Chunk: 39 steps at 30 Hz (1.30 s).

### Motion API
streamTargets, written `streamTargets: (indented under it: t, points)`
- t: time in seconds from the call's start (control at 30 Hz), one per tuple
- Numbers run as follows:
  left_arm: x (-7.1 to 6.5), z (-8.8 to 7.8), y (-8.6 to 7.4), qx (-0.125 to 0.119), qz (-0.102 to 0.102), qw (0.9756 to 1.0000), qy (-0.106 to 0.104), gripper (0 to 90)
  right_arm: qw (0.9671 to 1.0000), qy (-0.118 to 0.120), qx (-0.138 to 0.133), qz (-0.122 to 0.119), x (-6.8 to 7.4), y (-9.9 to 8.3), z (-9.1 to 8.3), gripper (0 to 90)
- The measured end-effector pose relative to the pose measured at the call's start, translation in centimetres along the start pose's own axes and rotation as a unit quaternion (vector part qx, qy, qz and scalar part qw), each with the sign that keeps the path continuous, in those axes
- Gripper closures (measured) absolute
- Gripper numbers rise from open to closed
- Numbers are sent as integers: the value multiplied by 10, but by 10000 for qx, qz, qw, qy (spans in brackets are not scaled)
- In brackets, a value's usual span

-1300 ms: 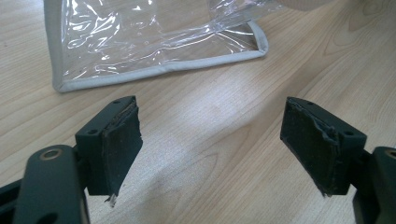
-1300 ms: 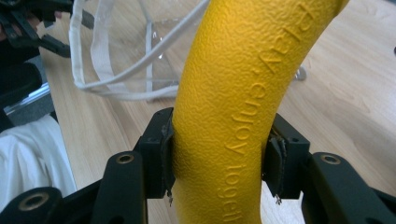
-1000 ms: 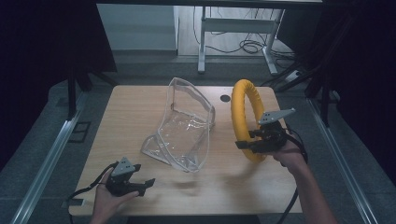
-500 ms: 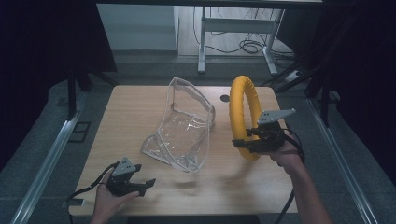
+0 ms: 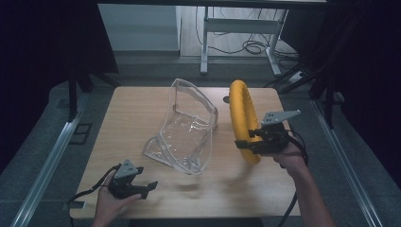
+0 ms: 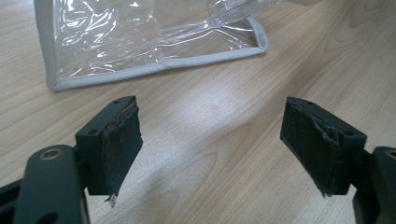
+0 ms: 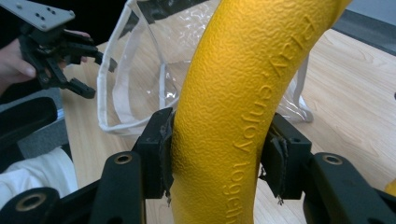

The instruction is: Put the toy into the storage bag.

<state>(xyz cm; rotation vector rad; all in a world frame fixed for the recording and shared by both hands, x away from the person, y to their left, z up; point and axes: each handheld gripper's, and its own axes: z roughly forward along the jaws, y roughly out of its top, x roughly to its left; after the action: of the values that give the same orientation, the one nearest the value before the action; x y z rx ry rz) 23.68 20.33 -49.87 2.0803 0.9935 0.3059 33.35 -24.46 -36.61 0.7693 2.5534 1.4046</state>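
I hold the yellow ring [image 5: 242, 118] upright on its edge, clamped in my right gripper [image 5: 249, 140] just beside the clear bag [image 5: 187, 137] on the table [image 5: 132, 109], probably to put it inside, while my left gripper [image 5: 144, 187] waits open near the bag's front corner.

ring [image 7: 224, 93]: yellow, pebbled matt | bag [image 5: 189, 132]: clear glossy plastic | table [image 5: 137, 109]: pale wood-grain
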Motion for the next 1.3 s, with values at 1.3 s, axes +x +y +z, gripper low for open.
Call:
streamTargets:
  t: [1.3]
  points:
    - [0, -1, 0, -37, -22, 10000, 7, 202, 9945, 191, -1028, 27, 10, 28, -28, 498]
